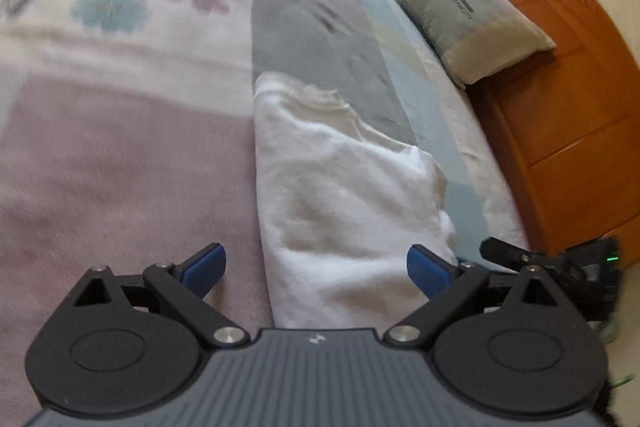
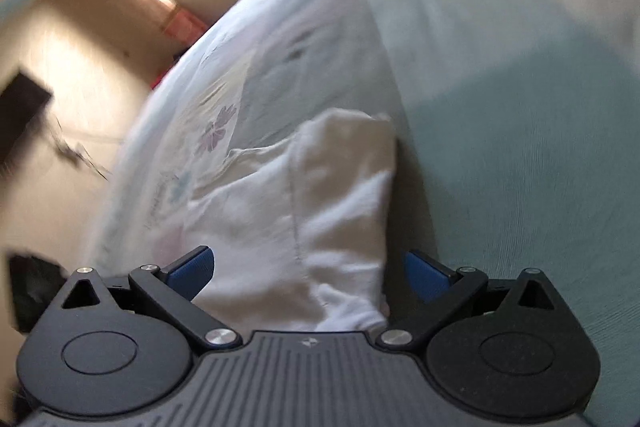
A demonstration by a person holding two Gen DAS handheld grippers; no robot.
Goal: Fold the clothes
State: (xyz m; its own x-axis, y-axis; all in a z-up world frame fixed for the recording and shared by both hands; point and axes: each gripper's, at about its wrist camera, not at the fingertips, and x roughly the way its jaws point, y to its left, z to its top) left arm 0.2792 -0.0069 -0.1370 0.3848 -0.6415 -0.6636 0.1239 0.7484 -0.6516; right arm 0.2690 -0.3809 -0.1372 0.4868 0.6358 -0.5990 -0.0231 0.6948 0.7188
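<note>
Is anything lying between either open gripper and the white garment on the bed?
Nothing visible. The white garment lies directly ahead of the left gripper and the right gripper, both open and empty. Only the bedspread surrounds it; the pillow sits far off by the headboard.

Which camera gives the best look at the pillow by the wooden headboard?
The left wrist view: the pillow lies whole against the headboard, its printing visible. The right wrist view does not show it, only the bedspread and white garment.
</note>
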